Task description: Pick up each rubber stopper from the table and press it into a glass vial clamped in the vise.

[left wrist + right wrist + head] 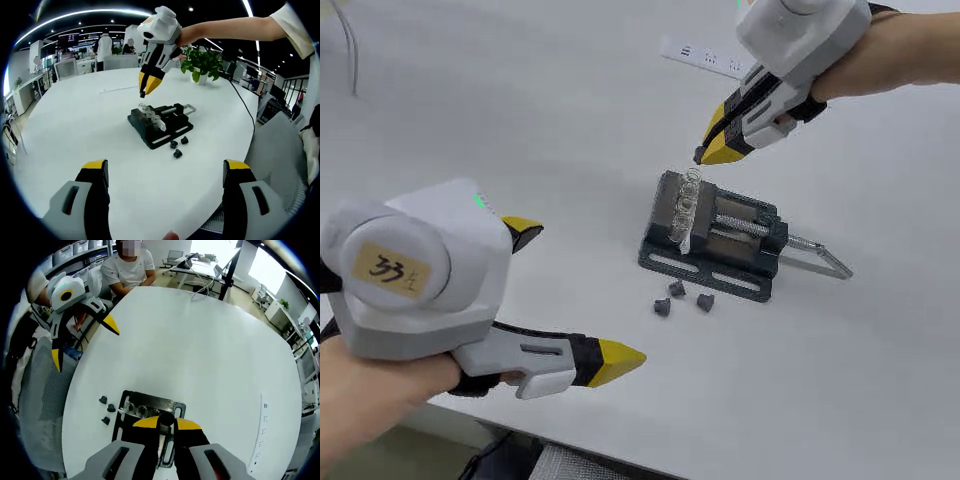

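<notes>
Head view: right gripper (712, 148) clenched on a rubber stopper (166, 422), poised over glass vials (686, 205) clamped upright in the vise (740, 250), ready for pressing | left gripper (575, 293) released, parked near-left, clear of the work | three stoppers (677, 289) wait on the table (520, 120), near side of vise

Over vise (160, 125) hangs right tool (144, 93); three stoppers (177, 153) beside.

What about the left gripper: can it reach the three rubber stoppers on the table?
Probably yes: the left gripper is open, bare table lies between it and the rubber stoppers, and the right gripper hovers over the vise.
</notes>
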